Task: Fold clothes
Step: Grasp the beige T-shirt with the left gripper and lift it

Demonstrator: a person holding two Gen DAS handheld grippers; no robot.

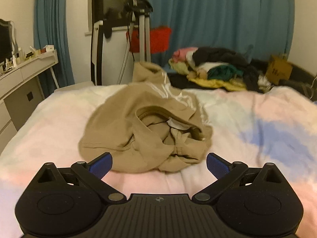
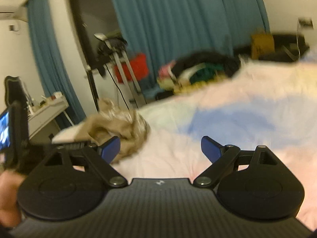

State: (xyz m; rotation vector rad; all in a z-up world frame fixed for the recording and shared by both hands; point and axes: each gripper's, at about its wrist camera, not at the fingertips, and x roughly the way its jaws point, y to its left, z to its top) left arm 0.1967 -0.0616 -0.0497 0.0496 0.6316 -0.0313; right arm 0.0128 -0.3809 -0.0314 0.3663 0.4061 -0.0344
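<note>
A tan garment [image 1: 142, 125] lies crumpled on the pink and blue duvet [image 1: 257, 123], its collar with a white label facing up. My left gripper [image 1: 159, 163] hovers open just in front of its near edge, with nothing between the blue pads. In the blurred right wrist view the same tan garment [image 2: 118, 127] lies to the left, and my right gripper [image 2: 160, 148] is open over bare duvet [image 2: 227, 119], its left pad close to the cloth. The left gripper's body [image 2: 15, 138] and a hand [image 2: 8, 198] show at the far left.
A heap of mixed clothes [image 1: 218, 67] sits at the far side of the bed, beside a cardboard box [image 1: 278, 69]. A white desk [image 1: 23, 73] with small items stands to the left. A stand with a red cloth [image 1: 152, 39] and teal curtains [image 1: 218, 15] lie behind.
</note>
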